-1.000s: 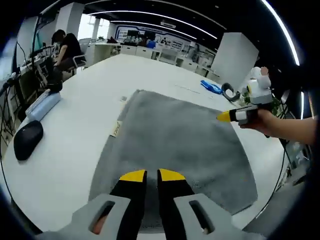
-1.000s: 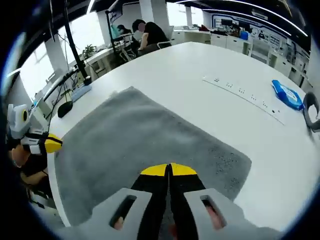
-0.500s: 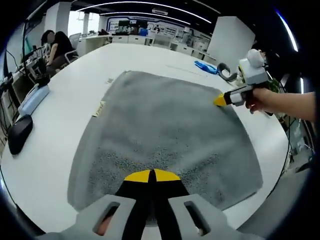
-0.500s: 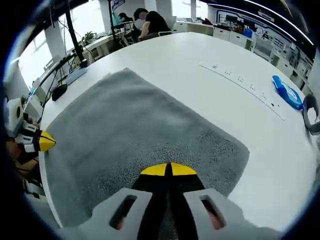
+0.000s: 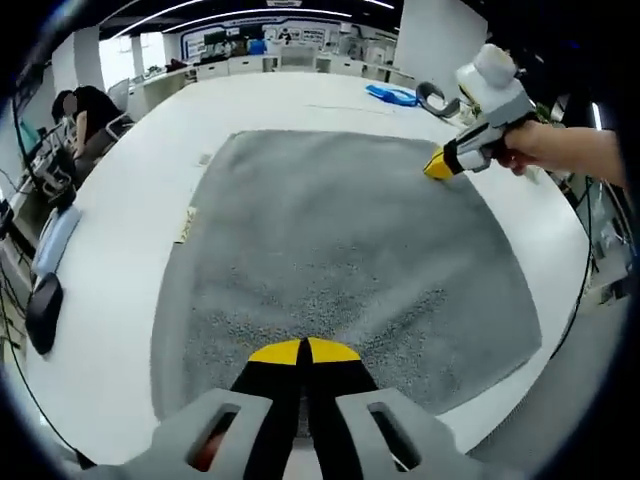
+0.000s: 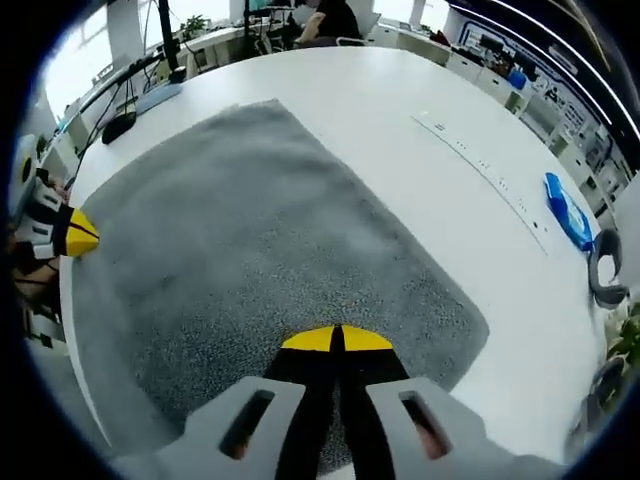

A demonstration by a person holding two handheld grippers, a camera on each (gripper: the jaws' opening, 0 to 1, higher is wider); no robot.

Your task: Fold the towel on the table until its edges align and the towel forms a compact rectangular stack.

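Lying flat and spread open on the white table, the grey towel is seen with a small tag at one edge. The left gripper is closed over the near towel edge, jaws pressed together; whether fabric is pinched cannot be told. The right gripper is likewise closed over its towel corner. A black mouse lies beside the towel.

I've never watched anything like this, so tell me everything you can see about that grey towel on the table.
The grey towel is a thick, fuzzy cloth, spread flat and unfolded on the white table, roughly rectangular. A small pale tag pokes out along one edge. The left gripper is shut at one near corner and the right gripper is shut at the other corner of the same edge, each apparently pinching the towel. Nothing else rests on it.
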